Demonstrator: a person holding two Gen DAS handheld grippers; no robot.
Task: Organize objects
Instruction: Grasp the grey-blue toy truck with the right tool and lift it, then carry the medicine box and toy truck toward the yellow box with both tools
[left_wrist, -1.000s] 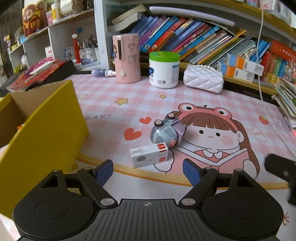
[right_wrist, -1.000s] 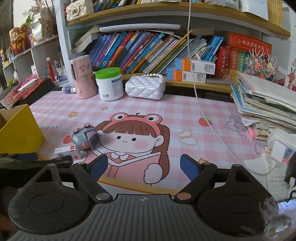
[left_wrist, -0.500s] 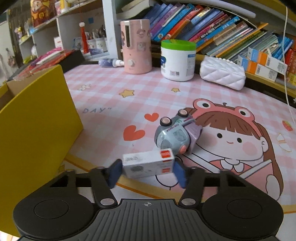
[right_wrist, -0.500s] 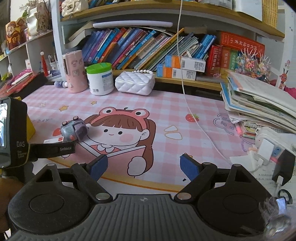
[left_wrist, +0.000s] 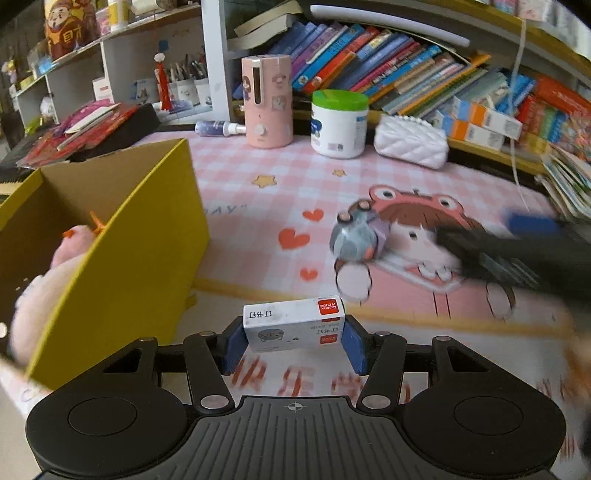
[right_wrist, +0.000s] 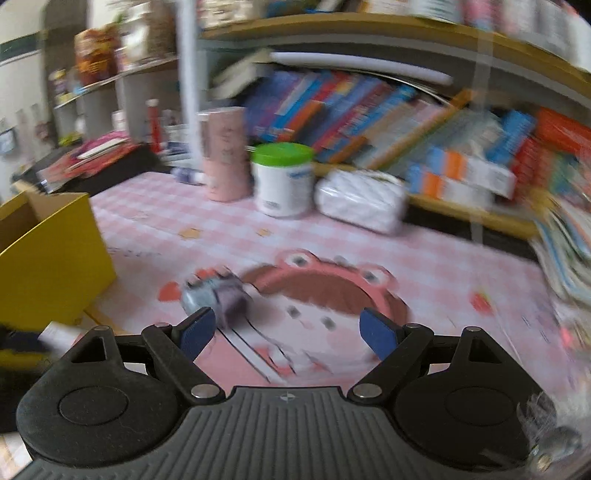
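My left gripper (left_wrist: 293, 345) clamps a small white staple box (left_wrist: 294, 324) by its two short ends, the blue pads (left_wrist: 233, 345) pressed flat against it, and the box hangs clear of the pink checked mat (left_wrist: 258, 206). Just to its left stands the yellow cardboard box (left_wrist: 122, 254), open at the top, with a pink plush toy (left_wrist: 48, 280) inside. My right gripper (right_wrist: 288, 332) is spread wide with nothing between its fingers; it points at the grey and purple toy car (right_wrist: 216, 295), which sits on the mat beside the frog-hat girl print, near my left finger. That view is blurred.
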